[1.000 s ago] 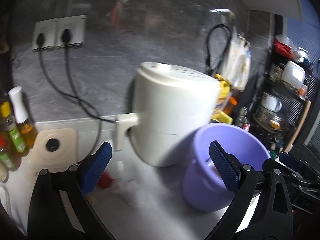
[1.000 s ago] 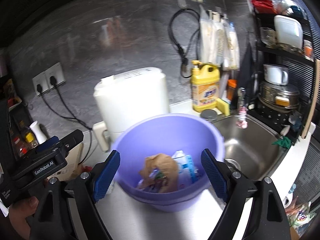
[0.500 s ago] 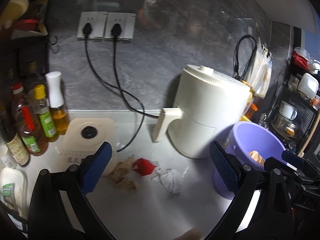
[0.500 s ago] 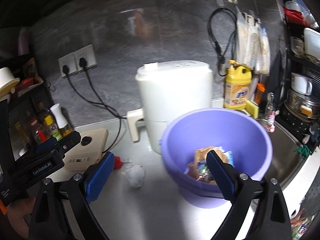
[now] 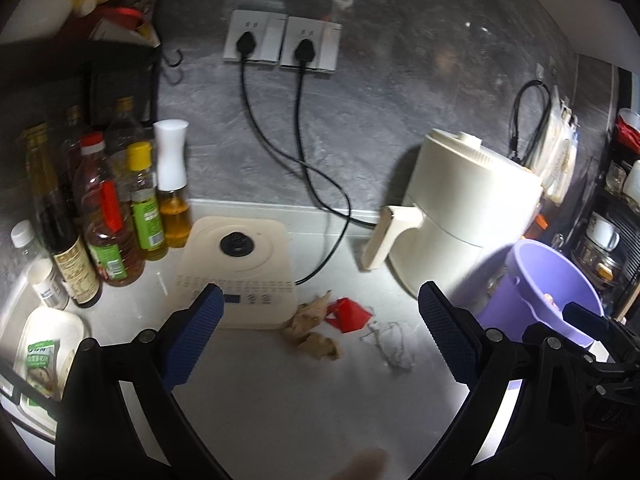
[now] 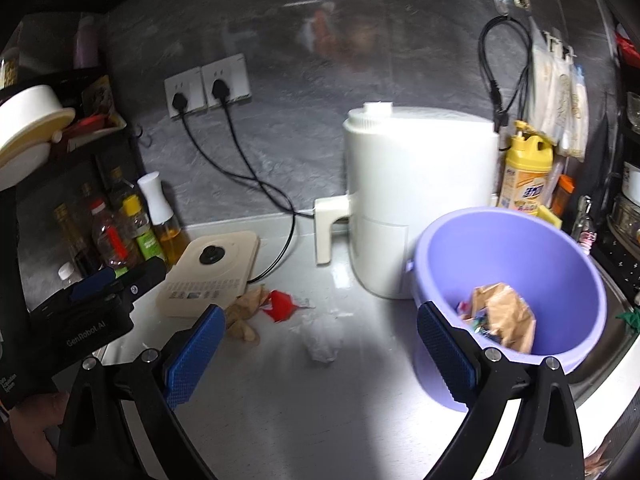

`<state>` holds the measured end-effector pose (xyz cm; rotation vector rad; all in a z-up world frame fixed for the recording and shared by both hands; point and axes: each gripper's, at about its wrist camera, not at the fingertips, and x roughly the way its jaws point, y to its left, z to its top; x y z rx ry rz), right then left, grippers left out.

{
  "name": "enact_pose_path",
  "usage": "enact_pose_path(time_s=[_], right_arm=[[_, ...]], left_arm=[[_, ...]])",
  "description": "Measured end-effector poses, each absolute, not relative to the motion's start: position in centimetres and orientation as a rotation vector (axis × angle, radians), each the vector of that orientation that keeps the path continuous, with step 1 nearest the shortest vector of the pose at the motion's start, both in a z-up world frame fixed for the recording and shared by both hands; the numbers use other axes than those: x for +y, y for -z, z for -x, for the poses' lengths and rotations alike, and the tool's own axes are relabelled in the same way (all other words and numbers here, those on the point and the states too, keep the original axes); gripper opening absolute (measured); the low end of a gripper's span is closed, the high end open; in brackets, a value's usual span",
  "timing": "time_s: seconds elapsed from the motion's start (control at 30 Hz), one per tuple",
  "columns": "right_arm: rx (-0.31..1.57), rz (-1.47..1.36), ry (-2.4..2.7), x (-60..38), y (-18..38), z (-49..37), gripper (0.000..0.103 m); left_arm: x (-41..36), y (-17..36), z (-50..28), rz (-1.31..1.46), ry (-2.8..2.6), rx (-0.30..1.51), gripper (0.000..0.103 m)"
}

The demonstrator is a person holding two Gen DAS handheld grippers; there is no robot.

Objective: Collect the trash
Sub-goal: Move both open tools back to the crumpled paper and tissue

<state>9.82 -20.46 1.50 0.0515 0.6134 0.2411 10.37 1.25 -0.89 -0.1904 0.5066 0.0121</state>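
1. Grey marbled wall [image 5: 400, 92] at the far side, with two white sockets [image 5: 282, 42] and two black cords trailing down to the counter.
2. Pale counter [image 5: 280, 400] across the near part, glaring white under the light at right.
3. Cream appliance [image 6: 416, 200] far right, handle pointing left; purple bucket [image 6: 508, 248] just beside it on the nearer right, brown paper and wrappers inside.
4. Beige kettle base [image 5: 236, 272] left of centre; bottles [image 5: 120, 216] clustered at far left.
5. Trash on the counter between base and bucket: crumpled brown paper [image 5: 312, 332], red wrapper [image 5: 346, 314], white tissue [image 5: 394, 344], close together.
6. Left gripper [image 5: 320, 344] with jaws spread wide, nothing between them, above the trash.
7. Right gripper [image 6: 320, 354] with jaws just opened further, now spread wide, holding nothing.
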Motion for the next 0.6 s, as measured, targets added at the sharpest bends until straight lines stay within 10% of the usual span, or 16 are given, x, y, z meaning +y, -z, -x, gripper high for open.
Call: enact_pose_path(time_s=[0.6], right_arm=[[0.744,-0.019,-0.292,-17.7,3.7,-12.4,0.084]], left_arm=[[3.4,5.9,-13.3,0.220,-0.066,0.610,0.097]])
